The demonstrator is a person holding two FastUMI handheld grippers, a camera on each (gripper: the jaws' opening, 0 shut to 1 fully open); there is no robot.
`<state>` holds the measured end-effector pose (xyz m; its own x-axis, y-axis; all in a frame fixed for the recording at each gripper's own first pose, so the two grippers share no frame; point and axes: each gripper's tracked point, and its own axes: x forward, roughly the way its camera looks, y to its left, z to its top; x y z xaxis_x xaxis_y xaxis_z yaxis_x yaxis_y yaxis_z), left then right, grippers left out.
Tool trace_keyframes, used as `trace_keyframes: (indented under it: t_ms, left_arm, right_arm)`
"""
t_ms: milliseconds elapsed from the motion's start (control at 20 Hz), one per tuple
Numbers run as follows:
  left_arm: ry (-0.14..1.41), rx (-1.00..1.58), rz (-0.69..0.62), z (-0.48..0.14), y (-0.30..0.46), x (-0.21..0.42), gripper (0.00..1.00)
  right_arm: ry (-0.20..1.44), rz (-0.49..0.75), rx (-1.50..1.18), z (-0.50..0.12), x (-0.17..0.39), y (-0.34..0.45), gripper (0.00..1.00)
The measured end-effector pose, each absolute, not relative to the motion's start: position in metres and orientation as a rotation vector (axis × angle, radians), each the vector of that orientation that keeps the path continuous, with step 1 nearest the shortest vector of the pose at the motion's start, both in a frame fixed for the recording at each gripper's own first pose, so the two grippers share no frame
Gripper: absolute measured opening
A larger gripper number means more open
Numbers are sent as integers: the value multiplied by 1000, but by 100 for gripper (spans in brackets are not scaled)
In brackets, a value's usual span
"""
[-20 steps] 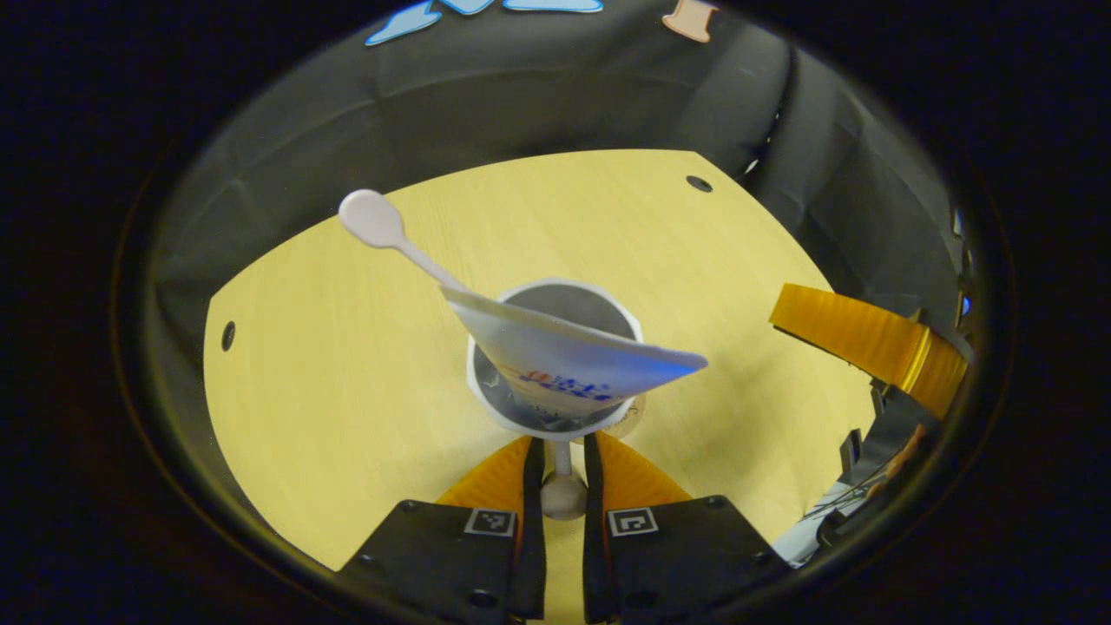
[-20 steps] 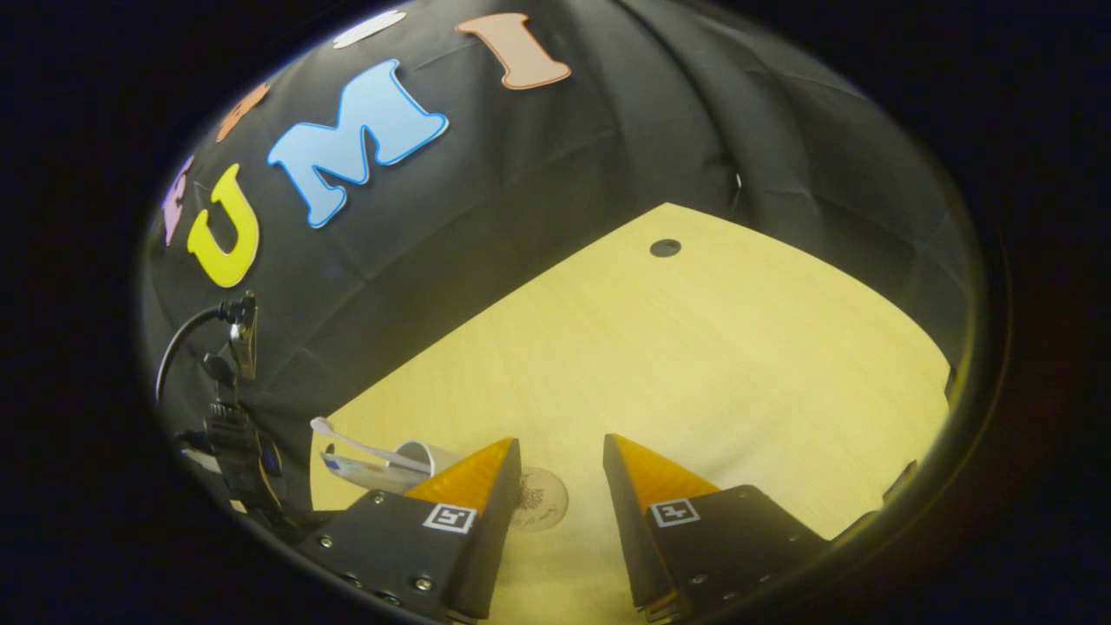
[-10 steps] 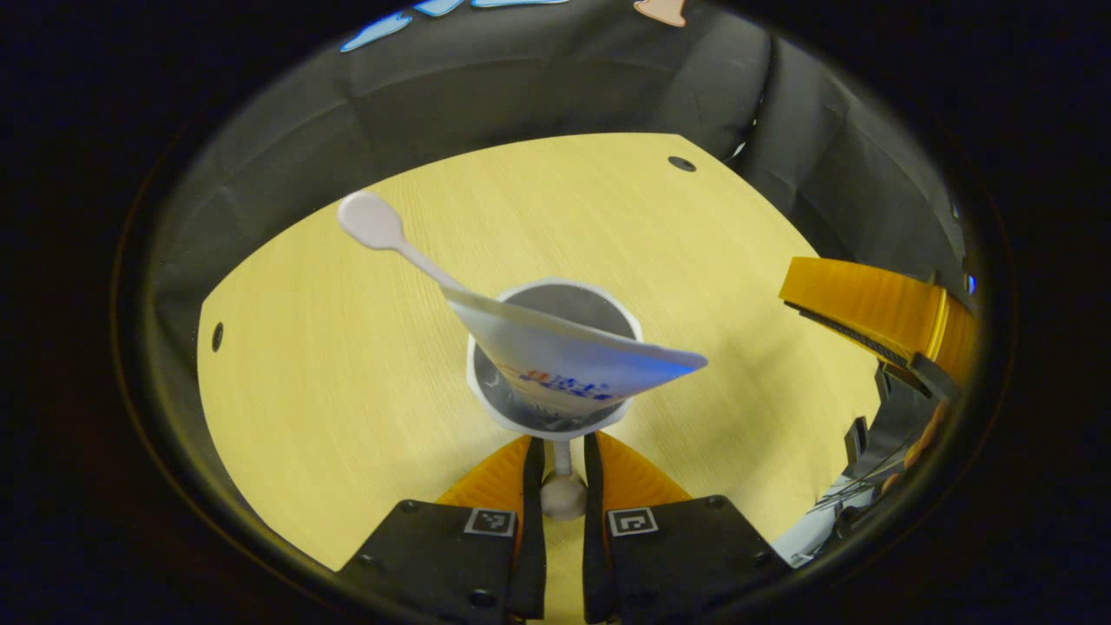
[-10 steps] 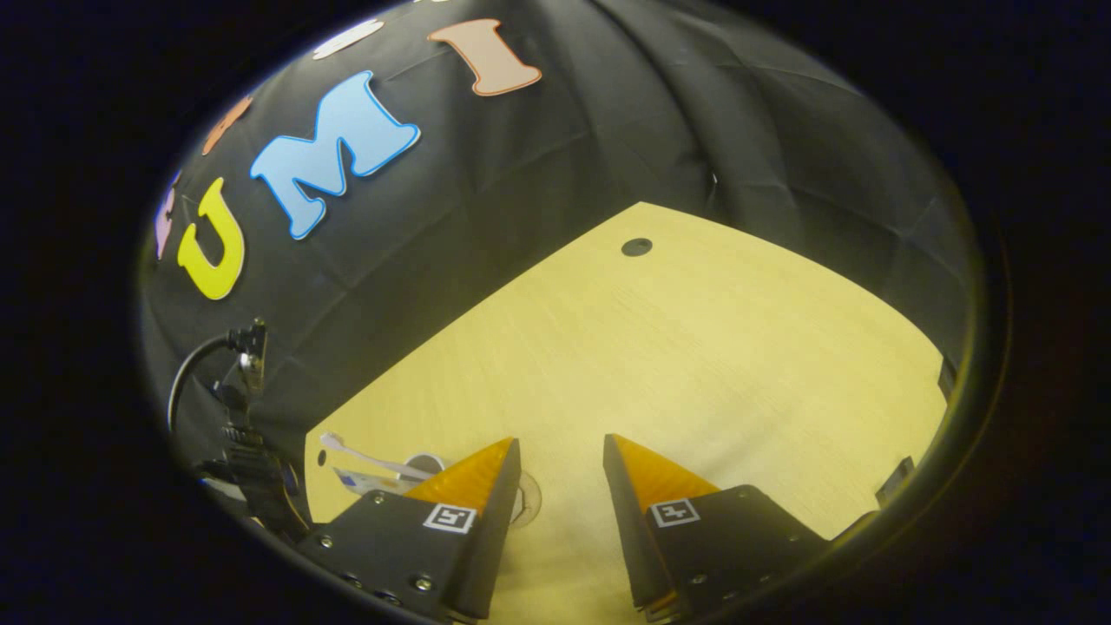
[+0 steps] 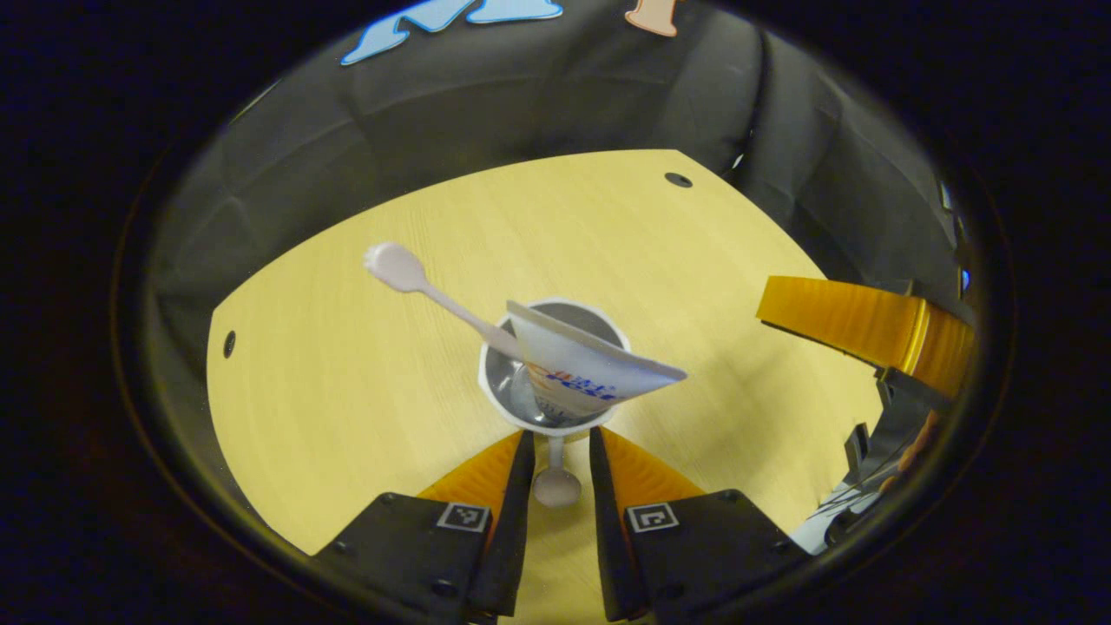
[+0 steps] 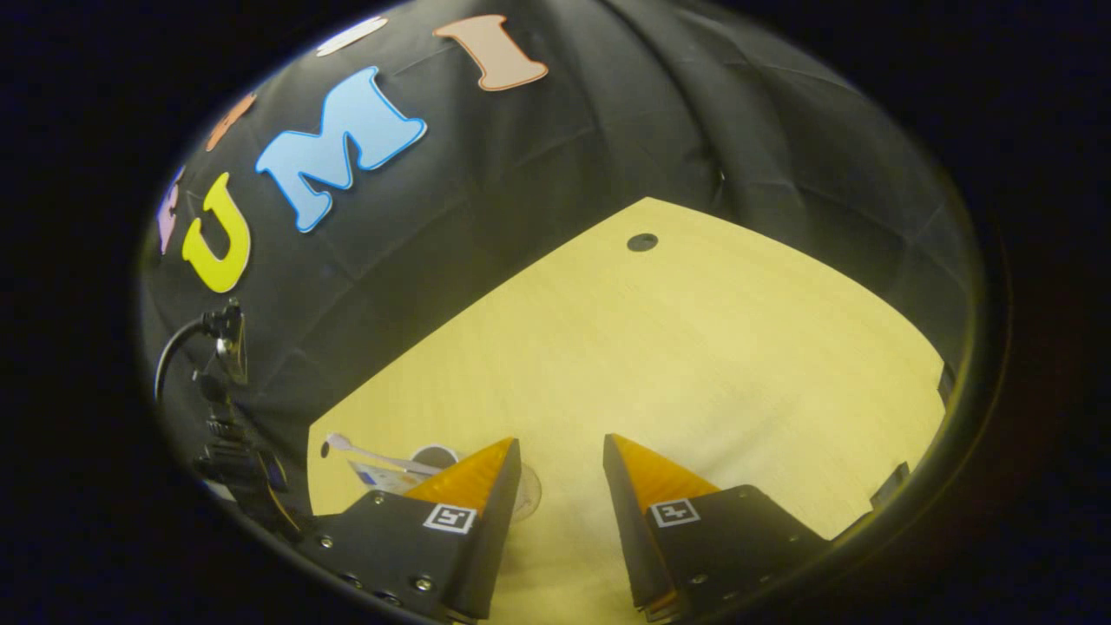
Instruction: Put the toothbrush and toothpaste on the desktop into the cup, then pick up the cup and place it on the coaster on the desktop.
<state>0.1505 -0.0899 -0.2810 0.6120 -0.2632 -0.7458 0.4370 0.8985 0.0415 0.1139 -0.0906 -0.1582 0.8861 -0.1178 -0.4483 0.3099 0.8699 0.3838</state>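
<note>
A white cup (image 5: 555, 417) stands on the wooden desktop (image 5: 347, 391) with its knobbed handle (image 5: 556, 486) pointing back at me. The white toothbrush (image 5: 408, 273) and the toothpaste tube (image 5: 590, 369) lean out of the cup. My left gripper (image 5: 560, 443) is slightly open, its fingers on either side of the handle with small gaps. My right gripper (image 6: 562, 460) is open and holds nothing, above the desktop to the right of the cup (image 6: 434, 453). An edge of the round coaster (image 6: 528, 492) peeks out beside its left finger.
One finger of the right gripper (image 5: 846, 317) reaches in at the right edge of the left gripper view. The left gripper's body and cable (image 6: 221, 408) stand at the far left of the right gripper view. Small dark holes (image 5: 678, 180) mark the desktop's corners.
My left gripper's fingers have parted off the cup handle and the gripper has drawn back, so the cup looks smaller and lower. The right gripper has hardly moved.
</note>
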Motion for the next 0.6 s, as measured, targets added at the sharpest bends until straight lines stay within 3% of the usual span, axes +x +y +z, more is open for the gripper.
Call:
trace_keyframes:
  t_ms: [600]
  left_arm:
    - [473, 126, -286, -179, -70, 123, 43]
  right_arm:
    - [347, -54, 279, -104, 96, -43, 58]
